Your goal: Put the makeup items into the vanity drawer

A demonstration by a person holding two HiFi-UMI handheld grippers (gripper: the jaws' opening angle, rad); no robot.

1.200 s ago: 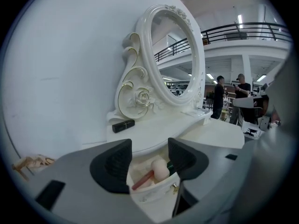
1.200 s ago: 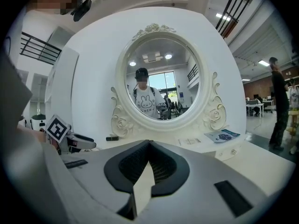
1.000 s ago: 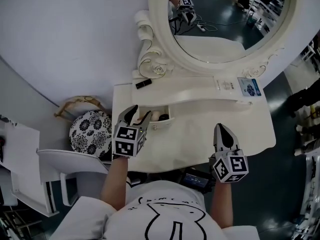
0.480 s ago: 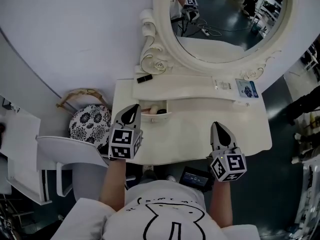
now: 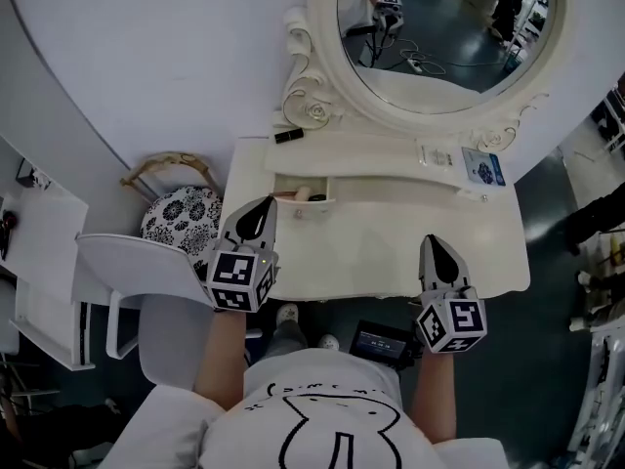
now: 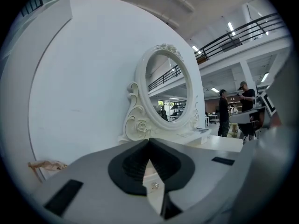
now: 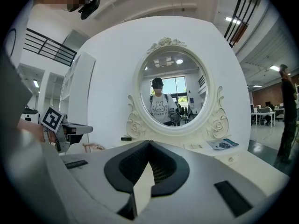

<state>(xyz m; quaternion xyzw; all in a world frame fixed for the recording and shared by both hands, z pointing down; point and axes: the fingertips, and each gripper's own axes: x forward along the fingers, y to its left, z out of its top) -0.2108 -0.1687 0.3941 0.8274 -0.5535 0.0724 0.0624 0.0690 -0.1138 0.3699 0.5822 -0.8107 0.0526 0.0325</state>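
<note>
The white vanity (image 5: pixel 391 252) has a small drawer (image 5: pixel 314 204) standing open, with pale makeup items (image 5: pixel 302 195) lying in it. A black lipstick (image 5: pixel 288 136) lies on the shelf by the mirror's base. My left gripper (image 5: pixel 262 208) is shut and empty, its tips just left of the drawer. In the left gripper view the left gripper (image 6: pixel 149 140) points at the drawer front, and the drawer's knob (image 6: pixel 154 185) shows below the jaws. My right gripper (image 5: pixel 433 244) hangs over the vanity's front edge, shut with nothing in it; its jaws also meet in the right gripper view (image 7: pixel 149 143).
An oval mirror (image 5: pixel 444 27) in a carved frame stands at the back. A printed card (image 5: pixel 485 167) and a small label (image 5: pixel 437 156) lie on the shelf. A floral stool (image 5: pixel 181 225) and a white chair (image 5: pixel 127 272) stand left of the vanity.
The left gripper's jaws, open beside the drawer a second ago, are shut now. Both grippers have drawn back a little from the vanity and risen.
</note>
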